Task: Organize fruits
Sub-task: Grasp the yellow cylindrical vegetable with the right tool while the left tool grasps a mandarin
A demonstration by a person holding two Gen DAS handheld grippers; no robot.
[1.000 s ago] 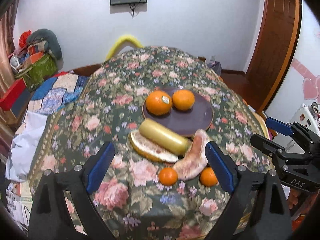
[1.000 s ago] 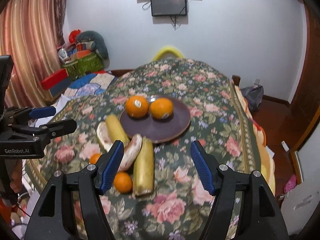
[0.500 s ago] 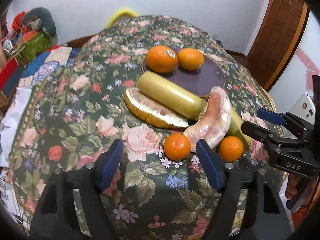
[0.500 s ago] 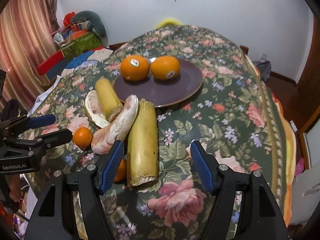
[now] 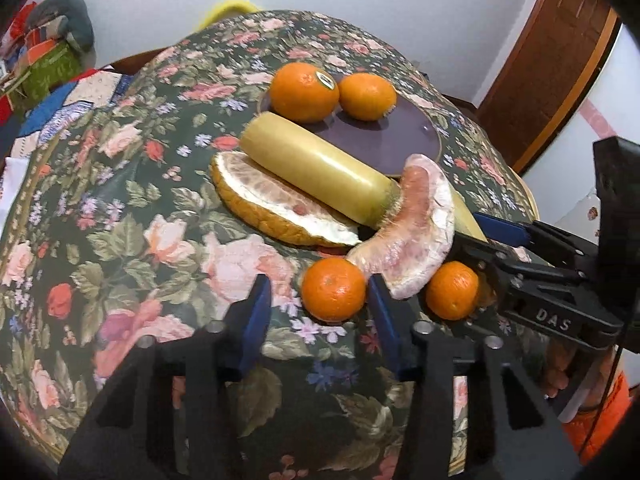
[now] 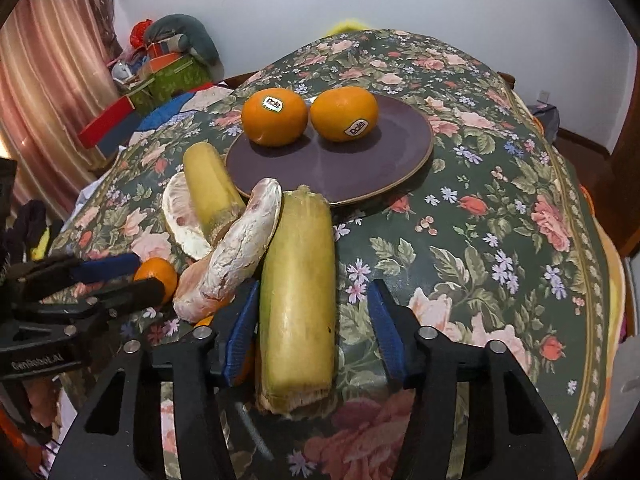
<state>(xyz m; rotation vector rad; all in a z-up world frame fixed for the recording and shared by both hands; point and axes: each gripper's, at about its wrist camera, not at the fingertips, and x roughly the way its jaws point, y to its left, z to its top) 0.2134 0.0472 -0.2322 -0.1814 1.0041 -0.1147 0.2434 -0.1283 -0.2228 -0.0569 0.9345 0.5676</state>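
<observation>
A dark purple plate (image 6: 360, 172) holds two oranges (image 6: 274, 117) (image 6: 344, 113). In front of it lie two yellow sugarcane pieces (image 6: 298, 304) (image 5: 320, 168), a pomelo peel (image 5: 272, 208), a pomelo wedge (image 5: 412, 236) and two small tangerines (image 5: 333, 289) (image 5: 452, 290). My left gripper (image 5: 318, 308) is open, its fingers on either side of the left tangerine. My right gripper (image 6: 312, 312) is open, its fingers on either side of the near sugarcane piece. Neither touches its fruit that I can tell.
The round table wears a dark floral cloth (image 6: 500, 220). Boxes and bags (image 6: 160, 72) are piled at the left wall. A wooden door (image 5: 548, 60) stands at the right. The table edge drops off close below both grippers.
Both grippers moved forward and down toward the fruit. The left now brackets the left tangerine; the right now brackets the near sugarcane piece.
</observation>
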